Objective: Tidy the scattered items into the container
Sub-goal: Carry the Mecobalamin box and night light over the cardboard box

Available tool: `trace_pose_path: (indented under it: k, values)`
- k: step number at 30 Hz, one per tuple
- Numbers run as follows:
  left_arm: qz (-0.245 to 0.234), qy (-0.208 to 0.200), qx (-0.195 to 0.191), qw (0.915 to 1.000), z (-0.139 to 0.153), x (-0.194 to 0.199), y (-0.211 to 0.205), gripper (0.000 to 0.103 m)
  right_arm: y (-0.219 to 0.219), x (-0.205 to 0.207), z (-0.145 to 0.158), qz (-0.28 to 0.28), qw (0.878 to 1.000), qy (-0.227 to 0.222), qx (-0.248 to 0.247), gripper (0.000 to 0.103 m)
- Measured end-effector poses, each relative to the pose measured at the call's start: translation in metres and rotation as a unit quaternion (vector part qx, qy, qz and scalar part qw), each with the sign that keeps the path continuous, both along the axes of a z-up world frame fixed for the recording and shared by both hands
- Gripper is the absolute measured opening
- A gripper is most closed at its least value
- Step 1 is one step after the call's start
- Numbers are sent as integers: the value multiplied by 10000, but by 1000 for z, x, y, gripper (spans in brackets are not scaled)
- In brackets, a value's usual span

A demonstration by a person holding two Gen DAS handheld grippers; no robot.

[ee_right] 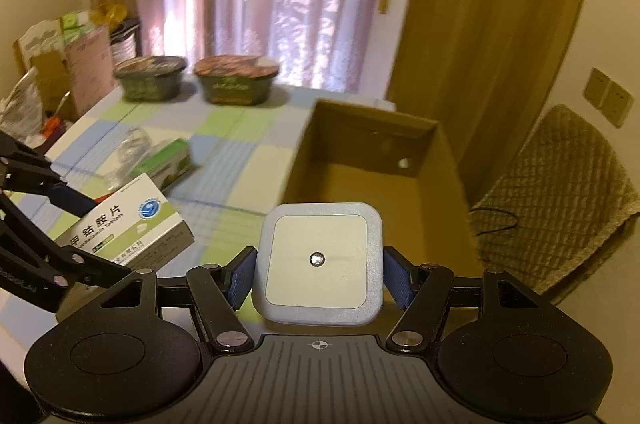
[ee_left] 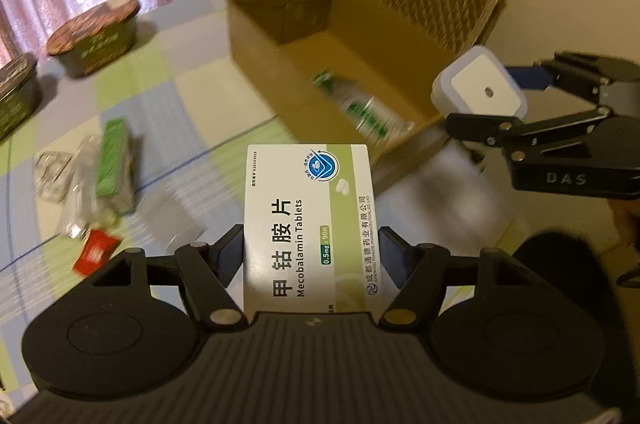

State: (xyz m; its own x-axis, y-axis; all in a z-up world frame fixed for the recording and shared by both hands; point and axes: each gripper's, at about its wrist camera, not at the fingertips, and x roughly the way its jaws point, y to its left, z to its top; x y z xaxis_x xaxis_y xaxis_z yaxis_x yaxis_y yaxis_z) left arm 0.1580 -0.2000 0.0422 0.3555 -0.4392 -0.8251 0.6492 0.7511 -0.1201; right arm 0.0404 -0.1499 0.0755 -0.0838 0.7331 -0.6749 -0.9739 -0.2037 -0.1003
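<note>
My left gripper (ee_left: 312,248) is shut on a white and green tablet box (ee_left: 310,220), held above the table short of the open cardboard box (ee_left: 256,36). The same tablet box (ee_right: 132,228) shows at the left of the right wrist view. My right gripper (ee_right: 320,274) is shut on a white square night light (ee_right: 320,262), near the front edge of the cardboard box (ee_right: 304,160). In the left wrist view the night light (ee_left: 480,88) hovers at the carton's right corner, held by the right gripper (ee_left: 484,96). A green and white packet (ee_left: 360,104) lies inside.
On the checked tablecloth (ee_left: 160,96) lie a green box (ee_left: 114,160), clear wrappers (ee_left: 60,172) and a red packet (ee_left: 96,254). Two instant noodle bowls (ee_right: 236,78) stand at the far edge by the curtain. A wicker chair (ee_right: 560,192) stands right of the carton.
</note>
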Motion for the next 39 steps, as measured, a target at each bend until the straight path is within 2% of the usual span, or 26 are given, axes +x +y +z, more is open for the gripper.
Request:
trace_pose_path:
  k: [7,13,22,30,39]
  values:
    - [-170,-114,-181,9996,15,15,-54,66,20,52,12,-269,9996,66,80,69]
    - [-220,-125,-280,9993,18,32,-82,66,33,74,14,-352,9992,151,107,69]
    - [25,22,-432,9991,13,60,-102,66,56,86,6,-447,9981,424,-25,69]
    - [287,214,-642,9973,7,87,-118,66,73,94,2,-566,9971,493,-95,69]
    - [377,291,-785,9958,-7,99,-130,66,84,102,-12,-682,9962,496,-212,69]
